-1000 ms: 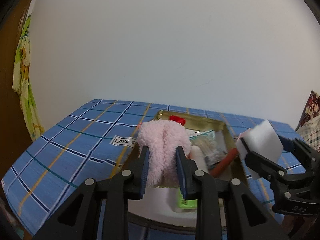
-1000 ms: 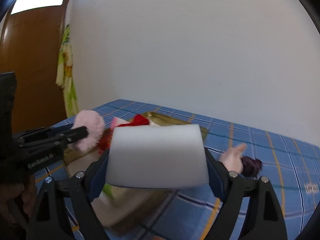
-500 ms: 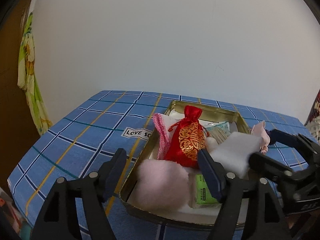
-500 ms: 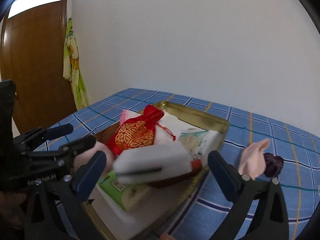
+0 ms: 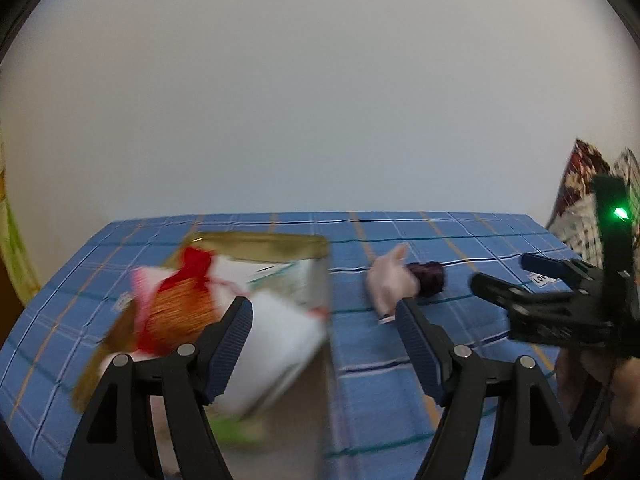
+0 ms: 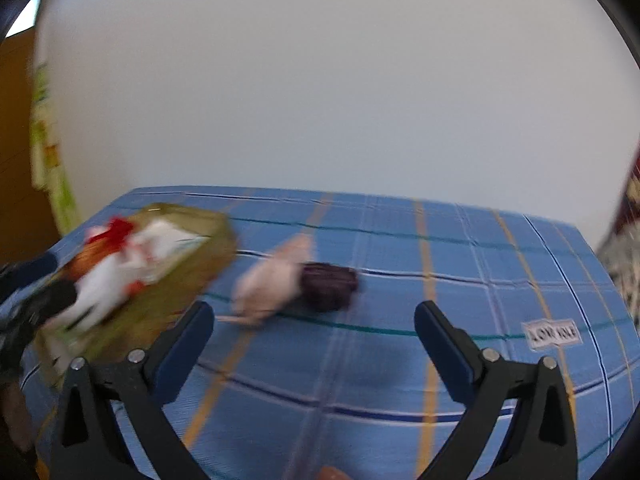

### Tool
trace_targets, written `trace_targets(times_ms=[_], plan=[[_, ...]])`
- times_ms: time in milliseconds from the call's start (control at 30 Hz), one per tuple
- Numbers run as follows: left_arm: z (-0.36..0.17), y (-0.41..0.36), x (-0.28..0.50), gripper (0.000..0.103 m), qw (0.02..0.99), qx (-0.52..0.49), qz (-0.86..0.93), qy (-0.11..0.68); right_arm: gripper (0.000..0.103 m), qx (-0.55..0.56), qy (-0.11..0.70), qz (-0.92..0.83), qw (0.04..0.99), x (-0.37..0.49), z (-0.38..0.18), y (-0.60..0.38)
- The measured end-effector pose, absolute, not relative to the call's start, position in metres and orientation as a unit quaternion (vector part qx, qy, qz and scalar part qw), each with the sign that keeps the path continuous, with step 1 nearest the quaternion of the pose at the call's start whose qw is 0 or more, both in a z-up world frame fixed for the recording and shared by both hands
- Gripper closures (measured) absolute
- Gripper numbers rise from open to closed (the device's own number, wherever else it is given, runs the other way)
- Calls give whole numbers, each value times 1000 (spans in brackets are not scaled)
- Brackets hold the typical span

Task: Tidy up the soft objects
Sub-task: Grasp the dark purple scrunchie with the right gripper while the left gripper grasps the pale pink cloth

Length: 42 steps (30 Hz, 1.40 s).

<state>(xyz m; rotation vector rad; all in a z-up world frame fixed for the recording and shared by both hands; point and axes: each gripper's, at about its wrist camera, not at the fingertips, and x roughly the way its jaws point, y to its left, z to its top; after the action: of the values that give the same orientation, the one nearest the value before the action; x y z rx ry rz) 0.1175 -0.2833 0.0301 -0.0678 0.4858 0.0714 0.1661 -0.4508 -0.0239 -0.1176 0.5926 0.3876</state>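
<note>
My left gripper (image 5: 324, 314) has its jaws wide apart, and nothing is between them; they opened within the last second and have since kept this width. My right gripper (image 6: 314, 320) also has its jaws wide with nothing between them, and they have just closed a small bit from their widest.

The desk (image 6: 480, 264) is covered with a blue checked cloth. On the left part of it stands the golden tray (image 5: 260, 242), and the picture of it is blurred. In the tray I can see a red pouch (image 5: 176, 308) with a golden pattern, and beside it the white sponge block (image 5: 280, 332) lies on the other things. At the near end of the tray there is something green (image 5: 236, 426), but it is too blurred to tell what it is.

To the right of the tray, on the bare cloth, lies a pale pink soft toy (image 6: 272, 280). A dark purple soft thing (image 6: 328, 286) touches its right side. These two are apart from the tray and lie in front of my right jaws, a little left of the middle.

In the left wrist view my right gripper shows at the right edge, with a small green light (image 5: 619, 213) on its body. A small white label (image 6: 552, 334) with letters is on the cloth at the right.
</note>
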Motion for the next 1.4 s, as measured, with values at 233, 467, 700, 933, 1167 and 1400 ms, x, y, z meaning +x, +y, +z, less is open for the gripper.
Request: trace_targets(times_ms=[233,467,700,933,1167,1400], plan=[[31,-312,171,27,968,-29,27,250,20,-40,348,166,922,226,-41,-457],[21,-311,199,27,963,-11,42,267,21,-56,382,183,904,252,-57,-432],[17,-287,207,27,959,-16,70,275,32,-54,414,204,885,263,-72,-419],[19,-312,208,27,961,7,41,273,67,-23,413,236,879,252,-70,-428],[9,-338,221,27,955,35,17,295,69,8,394,215,894,243,-62,-456],[-7,-350,251,27,940,46,-4,339,69,-33,349,156,923,238,-47,-460]])
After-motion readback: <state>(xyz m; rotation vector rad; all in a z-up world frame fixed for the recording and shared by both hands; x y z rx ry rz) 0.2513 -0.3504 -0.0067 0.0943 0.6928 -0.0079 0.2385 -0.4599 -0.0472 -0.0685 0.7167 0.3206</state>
